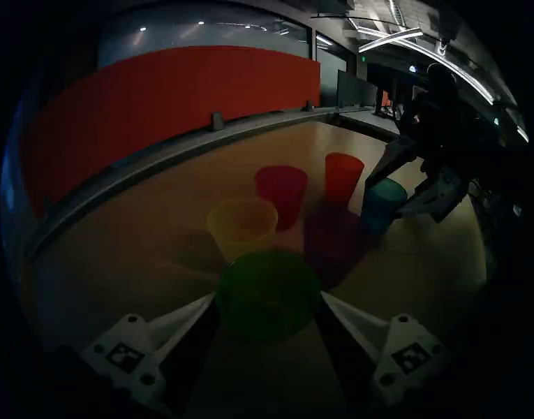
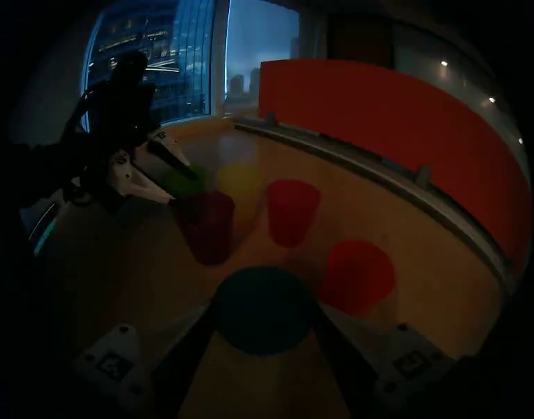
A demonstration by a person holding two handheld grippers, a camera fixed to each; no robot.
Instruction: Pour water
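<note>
My left gripper (image 1: pixel 268 302) is shut on a green cup (image 1: pixel 267 276), a white finger pressing on each side. Beyond it stand a yellow cup (image 1: pixel 242 225), a purple cup (image 1: pixel 333 241), a red cup (image 1: pixel 281 192) and an orange cup (image 1: pixel 343 174). In the right gripper view, my right gripper (image 2: pixel 263 315) is shut on a teal cup (image 2: pixel 263 297). That teal cup (image 1: pixel 383 202) also appears in the left gripper view, at the right of the group. In the right gripper view, the green cup (image 2: pixel 184 181) sits far left. All cups stand upright on the wooden table (image 1: pixel 127 244).
The room is dark. A red partition (image 1: pixel 176 98) runs along the table's far edge, and in the right gripper view the partition (image 2: pixel 406 119) is at the right. A person (image 1: pixel 441 105) stands behind the right gripper. Tall windows (image 2: pixel 253 49) lie beyond the table's end.
</note>
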